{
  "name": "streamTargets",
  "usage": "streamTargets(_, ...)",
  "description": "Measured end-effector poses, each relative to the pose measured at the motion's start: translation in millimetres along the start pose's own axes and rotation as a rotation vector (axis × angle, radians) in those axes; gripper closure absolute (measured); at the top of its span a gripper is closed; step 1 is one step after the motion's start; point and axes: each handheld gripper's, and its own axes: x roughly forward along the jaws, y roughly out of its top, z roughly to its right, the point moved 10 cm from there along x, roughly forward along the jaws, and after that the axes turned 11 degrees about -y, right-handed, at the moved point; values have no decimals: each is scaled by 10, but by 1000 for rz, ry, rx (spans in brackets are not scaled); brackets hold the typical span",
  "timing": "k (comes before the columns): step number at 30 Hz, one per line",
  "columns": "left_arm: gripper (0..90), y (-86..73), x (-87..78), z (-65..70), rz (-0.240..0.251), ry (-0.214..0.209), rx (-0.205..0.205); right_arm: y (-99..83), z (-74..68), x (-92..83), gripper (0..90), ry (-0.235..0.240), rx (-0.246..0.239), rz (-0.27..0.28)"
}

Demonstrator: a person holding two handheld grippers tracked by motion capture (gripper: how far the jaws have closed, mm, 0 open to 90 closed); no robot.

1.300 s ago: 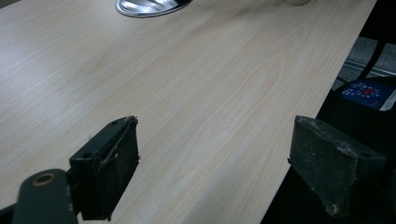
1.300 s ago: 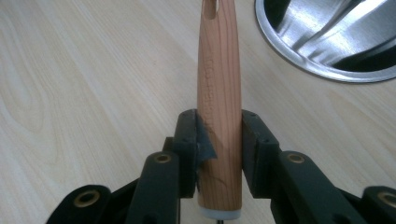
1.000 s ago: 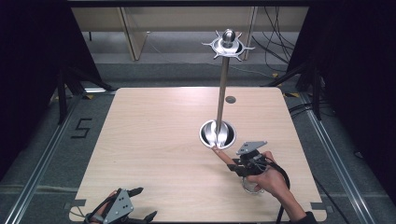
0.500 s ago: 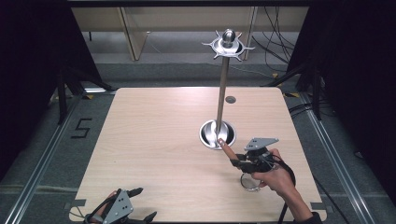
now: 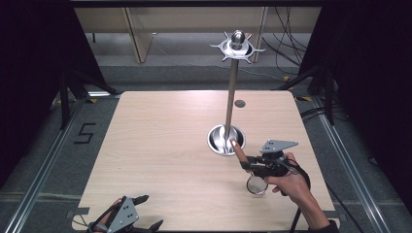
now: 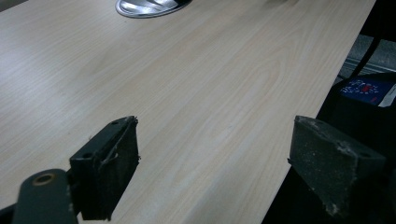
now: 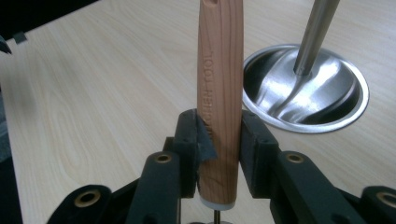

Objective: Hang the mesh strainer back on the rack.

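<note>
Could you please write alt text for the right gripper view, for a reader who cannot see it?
The right gripper's two black jaws are shut on the light wooden handle of a kitchen tool, which points away from the camera over the pale wooden table. Beside it stands the round, shiny steel base of a metal pole.

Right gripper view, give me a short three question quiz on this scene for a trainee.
1. True or false: the right gripper is shut on the wooden handle.
2. What stands at the foot of the metal pole? A) round steel base B) cardboard box C) blue cup
3. How do the jaws of the left gripper stand?

Key:
1. True; the pads press on both sides of the handle.
2. A, the round steel base on the table.
3. Open, wide apart, with nothing between them.
</note>
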Motion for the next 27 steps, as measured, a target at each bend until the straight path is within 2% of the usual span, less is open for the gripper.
streamTargets(1,151,-10,-13,-1,-16,-7,10,15,1,-21,713,3,15,2)
streamTargets(2,151,-12,-9,6,-14,-11,1,41,13,-39,713,3,21,15)
streamTargets(4,151,-7,-5,-4,-9,-3,4,81,44,-63,713,7,8,36)
streamTargets(5,151,-13,-9,1,-18,-9,3,110,62,-88,713,-16,10,48)
streamTargets(6,151,-14,-9,0,-18,-8,6,131,40,-117,713,4,20,49)
streamTargets(7,151,-5,4,10,-4,-10,-8,148,36,-133,713,7,27,53)
streamTargets(8,151,-9,5,16,-5,-15,-16,182,39,-142,713,13,18,74)
streamTargets(9,151,-25,-15,-16,-29,-2,11,197,37,-176,713,2,34,63)
streamTargets(10,151,-21,-17,-31,-27,5,22,228,69,-173,713,-3,-5,83)
streamTargets(12,151,-25,-17,-29,-30,3,21,291,54,-200,713,1,7,100)
streamTargets(13,151,-20,-6,-9,-19,-7,0,308,42,-207,713,13,7,102)
streamTargets(14,151,-25,-4,-5,-22,-9,-10,336,68,-207,713,4,-15,117)
streamTargets(15,151,-21,0,-10,-21,-9,-3,352,58,-218,713,4,1,118)
streamTargets(17,151,-25,-2,-12,-26,-7,3,395,75,-217,713,8,-7,133)
streamTargets(23,151,-23,-2,-10,-19,-9,-6,567,76,-264,713,22,8,153)
streamTargets(27,151,-24,-3,-10,-24,-10,-2,734,76,-317,713,26,4,200)
